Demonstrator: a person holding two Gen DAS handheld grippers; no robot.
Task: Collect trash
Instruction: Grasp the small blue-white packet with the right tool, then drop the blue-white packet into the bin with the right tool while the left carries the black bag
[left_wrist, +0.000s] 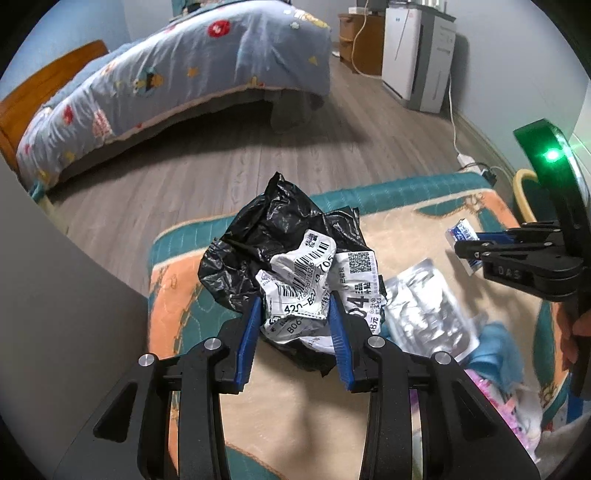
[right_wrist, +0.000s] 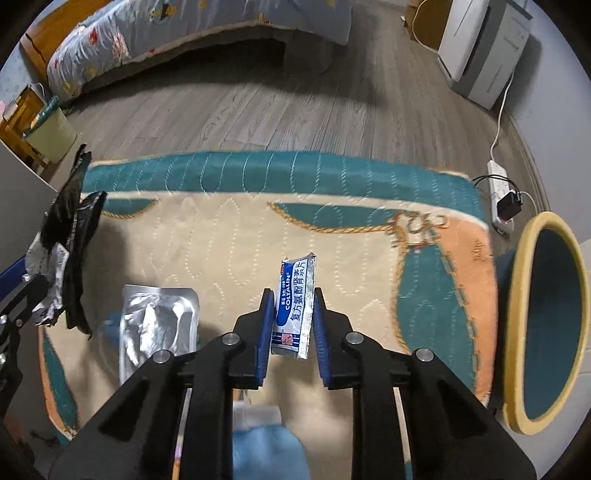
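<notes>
Black bag (left_wrist: 280, 229), white barcode-printed wrapper (left_wrist: 299, 291), blue-white sachet (right_wrist: 295, 302), silver foil pouch (right_wrist: 159, 321), teal-cream-orange rug (right_wrist: 258, 229)

A quilted rug (right_wrist: 236, 236) in teal, cream and orange lies on the grey wood floor (right_wrist: 295, 110). Beyond it stands a bed (left_wrist: 177, 74) under a blue cartoon-print quilt. A white appliance (left_wrist: 417, 55) stands by the wall, near a power strip (right_wrist: 498, 192).
</notes>
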